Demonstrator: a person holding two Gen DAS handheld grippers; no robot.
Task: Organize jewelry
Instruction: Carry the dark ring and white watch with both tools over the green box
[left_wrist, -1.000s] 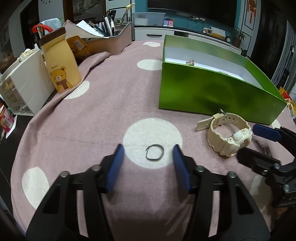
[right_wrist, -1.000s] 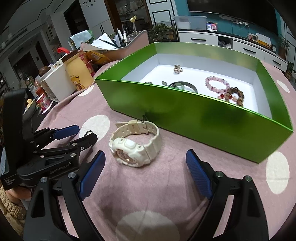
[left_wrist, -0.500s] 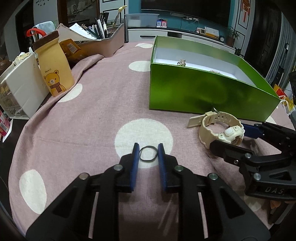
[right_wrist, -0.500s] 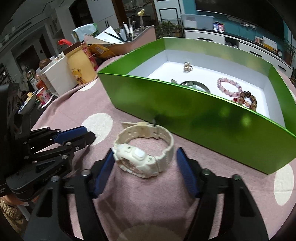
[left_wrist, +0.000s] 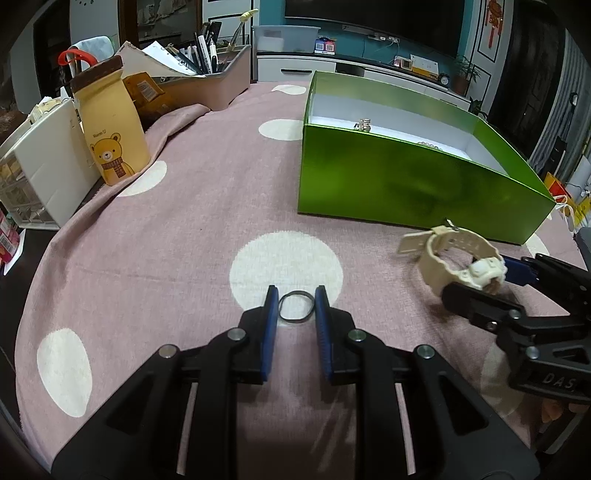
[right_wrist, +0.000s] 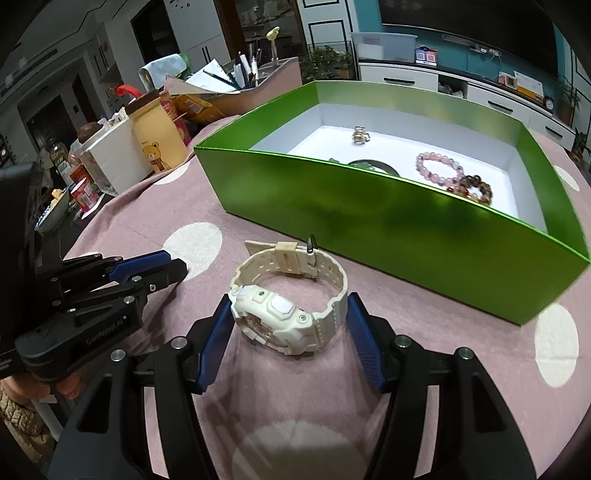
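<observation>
Left hand-held gripper (left_wrist: 294, 308): low centre of the left view, blue pads closed against a thin dark ring (left_wrist: 296, 307) lying on a white dot of the pink cloth.
Right hand-held gripper (right_wrist: 287, 320): lower centre of the right view, clamped on a cream watch (right_wrist: 290, 295).
Green box (right_wrist: 388, 218): just behind the watch, holding bead bracelets (right_wrist: 452, 177).
Table (left_wrist: 207, 206): pink, white-dotted cloth.
</observation>
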